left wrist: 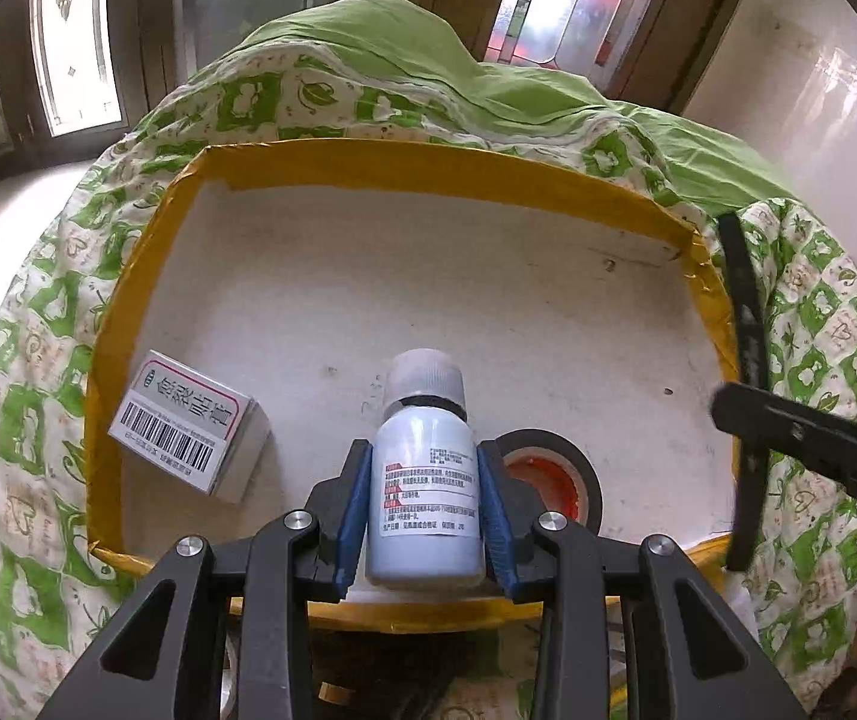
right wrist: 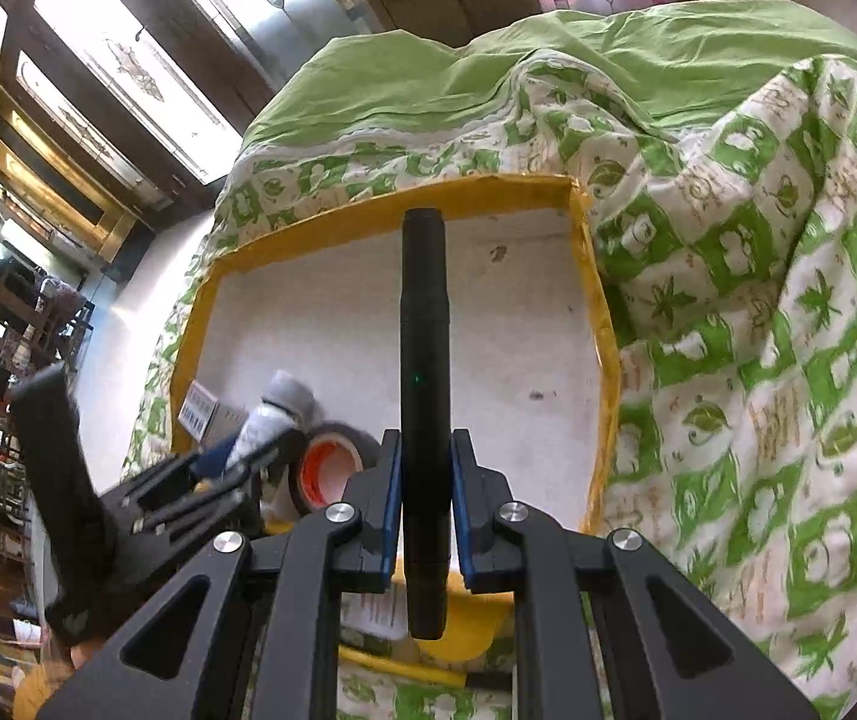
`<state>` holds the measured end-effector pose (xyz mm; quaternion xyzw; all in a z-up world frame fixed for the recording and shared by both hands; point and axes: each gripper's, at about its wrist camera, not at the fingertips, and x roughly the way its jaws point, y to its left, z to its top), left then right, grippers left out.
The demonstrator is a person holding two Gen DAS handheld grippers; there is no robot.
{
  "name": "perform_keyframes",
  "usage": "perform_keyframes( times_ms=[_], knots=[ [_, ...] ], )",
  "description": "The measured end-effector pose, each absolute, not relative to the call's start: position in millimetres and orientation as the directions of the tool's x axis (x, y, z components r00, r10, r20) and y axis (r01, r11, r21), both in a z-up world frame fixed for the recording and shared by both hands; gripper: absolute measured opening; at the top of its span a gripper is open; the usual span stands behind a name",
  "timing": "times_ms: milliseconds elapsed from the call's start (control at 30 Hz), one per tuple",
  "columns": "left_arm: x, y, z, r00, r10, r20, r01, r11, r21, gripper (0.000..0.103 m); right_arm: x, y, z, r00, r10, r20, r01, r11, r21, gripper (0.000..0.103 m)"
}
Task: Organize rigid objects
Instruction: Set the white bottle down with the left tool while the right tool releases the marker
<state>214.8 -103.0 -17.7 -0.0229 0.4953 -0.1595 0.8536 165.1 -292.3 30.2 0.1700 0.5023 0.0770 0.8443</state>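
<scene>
My left gripper is shut on a white bottle with a grey cap, held upright over the near part of a white tray with a yellow taped rim. A small barcode box lies in the tray at the left. A dark tape roll with an orange core lies just right of the bottle. My right gripper is shut on a long black pen-like stick, pointing over the tray. The bottle, tape roll and box show at its left.
The tray rests on a green-and-white patterned quilt on a bed, with bunched green fabric behind. The right gripper and stick show at the tray's right edge. Wooden doors with glass panes stand behind.
</scene>
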Motion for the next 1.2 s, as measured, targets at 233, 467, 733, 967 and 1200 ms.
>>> perform_keyframes(
  times_ms=[233, 467, 733, 967, 1200],
  knots=[
    [219.0, -90.5, -23.9, 0.461, -0.251, -0.851, 0.220, 0.961, -0.164, 0.036, 182.5, -282.0, 6.5, 0.443, 0.258, -0.858, 0.042, 0.951, 0.308, 0.014],
    [216.7, -85.8, -27.5, 0.466, -0.250, -0.849, 0.213, 0.963, -0.167, 0.036, 194.0, -276.0, -5.3, 0.435, 0.262, -0.861, 0.042, 0.950, 0.310, 0.014],
    [216.8, -88.4, -29.1, 0.466, -0.254, -0.848, 0.222, 0.961, -0.166, 0.038, 204.9, -279.2, -15.0, 0.450, 0.268, -0.852, 0.059, 0.943, 0.328, 0.014],
    [210.1, -79.7, -16.1, 0.474, -0.287, -0.832, 0.203, 0.955, -0.214, 0.062, 200.1, -278.6, -15.6, 0.458, 0.287, -0.842, 0.059, 0.935, 0.350, 0.018],
    [169.0, -61.6, 11.6, 0.488, -0.339, -0.804, 0.253, 0.937, -0.242, 0.065, 179.3, -283.7, -0.7, 0.496, 0.271, -0.825, 0.063, 0.936, 0.345, 0.030]
  ],
)
